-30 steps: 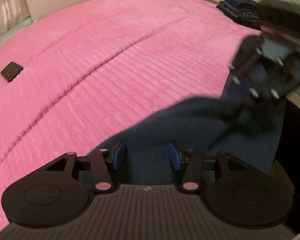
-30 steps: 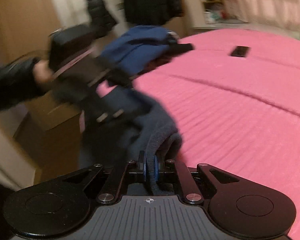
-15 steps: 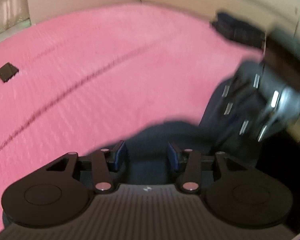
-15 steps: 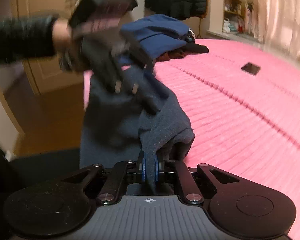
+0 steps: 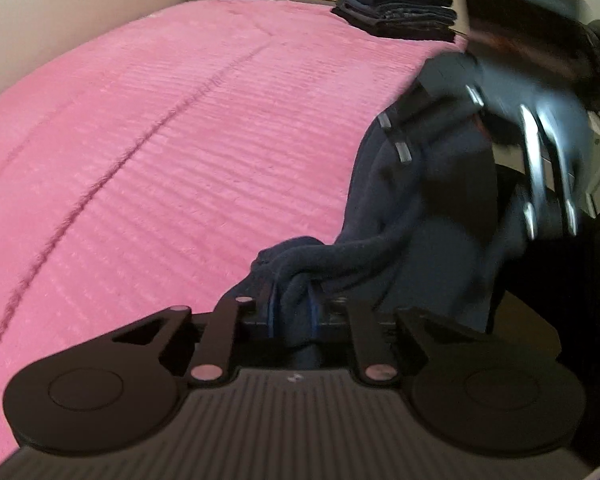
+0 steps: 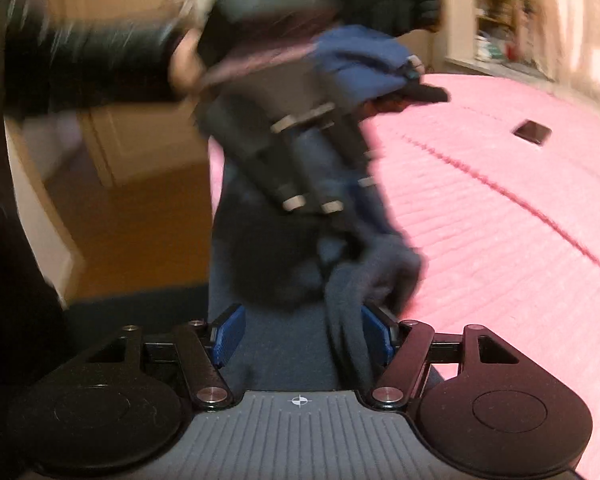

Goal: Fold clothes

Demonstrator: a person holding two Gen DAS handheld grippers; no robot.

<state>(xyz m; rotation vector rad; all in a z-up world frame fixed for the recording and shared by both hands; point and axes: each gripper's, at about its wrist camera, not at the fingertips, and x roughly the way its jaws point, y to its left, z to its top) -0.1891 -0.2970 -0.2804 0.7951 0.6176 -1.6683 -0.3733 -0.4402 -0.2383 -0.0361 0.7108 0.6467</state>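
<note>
A dark navy garment (image 5: 420, 216) hangs at the near edge of the pink bed (image 5: 180, 128). My left gripper (image 5: 292, 312) is shut on a bunched fold of this garment. My right gripper (image 6: 300, 336) is open, with the garment (image 6: 296, 264) draped between its blue pads (image 6: 228, 332). In the left wrist view the right gripper (image 5: 500, 128) shows blurred above the cloth. In the right wrist view the left gripper (image 6: 312, 168) shows blurred over the cloth.
A stack of folded dark clothes (image 5: 396, 8) sits at the bed's far corner. A heap of blue clothes (image 6: 364, 60) lies on the bed edge. A small black device (image 6: 534, 132) lies on the bed. Wooden floor and cabinets (image 6: 132, 184) are beside the bed.
My left gripper has closed on a fold of the navy garment. My right gripper has opened and released its fold. Both grippers have moved quickly, with motion blur.
</note>
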